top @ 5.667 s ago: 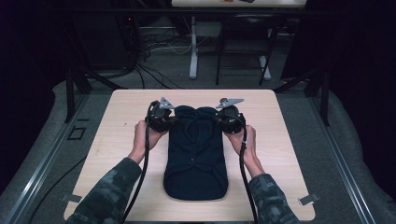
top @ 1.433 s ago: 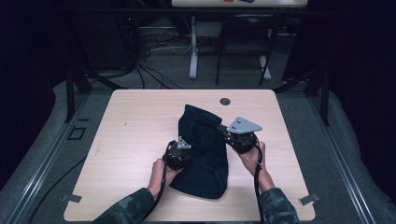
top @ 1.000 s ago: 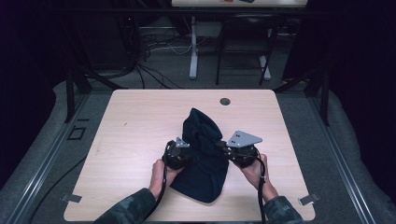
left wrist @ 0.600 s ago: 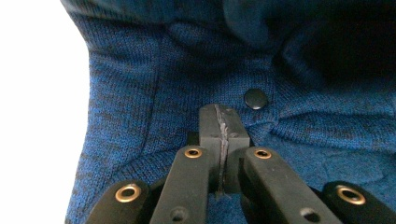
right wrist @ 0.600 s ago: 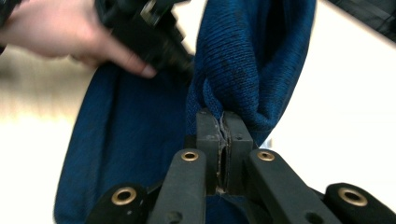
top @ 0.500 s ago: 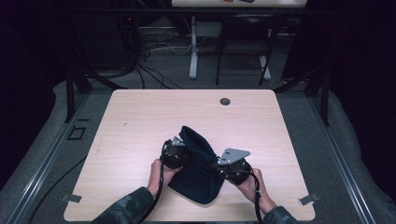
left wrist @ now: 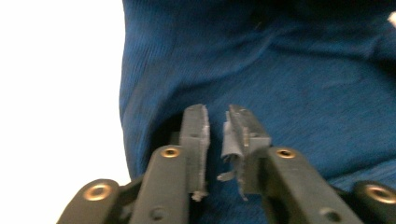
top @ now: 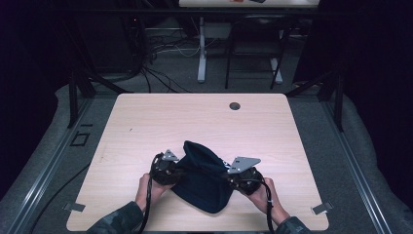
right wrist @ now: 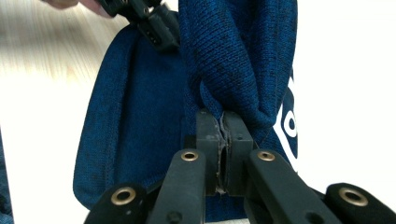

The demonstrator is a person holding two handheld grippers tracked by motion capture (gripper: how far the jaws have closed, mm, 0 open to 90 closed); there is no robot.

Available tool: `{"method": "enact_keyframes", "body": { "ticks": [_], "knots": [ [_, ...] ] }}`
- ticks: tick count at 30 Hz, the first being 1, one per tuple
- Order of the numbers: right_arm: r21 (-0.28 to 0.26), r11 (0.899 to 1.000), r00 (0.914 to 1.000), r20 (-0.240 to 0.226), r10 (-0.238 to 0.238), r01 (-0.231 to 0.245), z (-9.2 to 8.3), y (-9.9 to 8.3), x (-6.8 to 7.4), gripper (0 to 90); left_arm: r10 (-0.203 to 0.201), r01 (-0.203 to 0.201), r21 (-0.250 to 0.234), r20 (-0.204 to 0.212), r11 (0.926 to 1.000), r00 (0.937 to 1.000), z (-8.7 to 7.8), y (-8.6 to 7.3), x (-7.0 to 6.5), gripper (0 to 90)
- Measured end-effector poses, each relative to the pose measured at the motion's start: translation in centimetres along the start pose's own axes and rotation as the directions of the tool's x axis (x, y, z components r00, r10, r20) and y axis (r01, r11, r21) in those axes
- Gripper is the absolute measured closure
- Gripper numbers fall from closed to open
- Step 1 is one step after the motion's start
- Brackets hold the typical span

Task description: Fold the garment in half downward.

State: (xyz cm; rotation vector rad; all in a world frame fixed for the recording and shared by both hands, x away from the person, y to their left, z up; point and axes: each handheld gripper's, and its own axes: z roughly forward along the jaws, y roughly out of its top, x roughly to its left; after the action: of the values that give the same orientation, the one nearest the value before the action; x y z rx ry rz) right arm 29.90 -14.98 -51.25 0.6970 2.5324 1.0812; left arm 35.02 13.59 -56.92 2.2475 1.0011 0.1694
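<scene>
Right gripper [right wrist: 223, 122] view shows it clenching the garment [right wrist: 140, 116]; left gripper [left wrist: 217, 122] just released

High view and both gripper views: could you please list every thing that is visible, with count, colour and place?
Dark blue knitted garment: one, navy with a white print at one edge, bunched on the near half of the table between the two grippers.
Light wooden table: one, pale wood, centre of the high view.
Round cable hole: one, dark, near the table's far edge.
Floor cables: several, black, beyond the table.
Left gripper: one, black; fingers slightly apart, just opening, no cloth between them.
Right gripper: one, black; fingers pinched shut on a garment fold.
Hands: two, holding the grippers at the near edge.
</scene>
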Motion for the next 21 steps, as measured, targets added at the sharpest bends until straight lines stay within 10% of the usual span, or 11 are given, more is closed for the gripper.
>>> {"method": "enact_keyframes", "body": {
  "ticks": [9, 16, 21],
  "knots": [
    [0.048, 0.999, 0.9997, -0.005, 0.023, -0.023, 0.2, -0.1, 1.1, 87.5, -0.037, 0.036, -0.022, -0.047, 0.9991, 0.9982, 0.1, -0.3, -0.3, 87.9],
    [0.122, 0.992, 0.9981, -0.055, 0.03, -0.023, 2.2, -1.3, 2.7, 87.3, -0.093, 0.093, -0.052, 0.0, 0.9943, 0.9956, 0.0, -0.7, 0.4, 87.9],
    [0.172, 0.985, 0.9973, -0.07, 0.02, -0.007, 3.0, -1.8, 2.8, 87.2, -0.037, 0.037, -0.026, -0.018, 0.999, 0.9992, -0.2, -0.5, 0.1, 81.0]
  ]
}}
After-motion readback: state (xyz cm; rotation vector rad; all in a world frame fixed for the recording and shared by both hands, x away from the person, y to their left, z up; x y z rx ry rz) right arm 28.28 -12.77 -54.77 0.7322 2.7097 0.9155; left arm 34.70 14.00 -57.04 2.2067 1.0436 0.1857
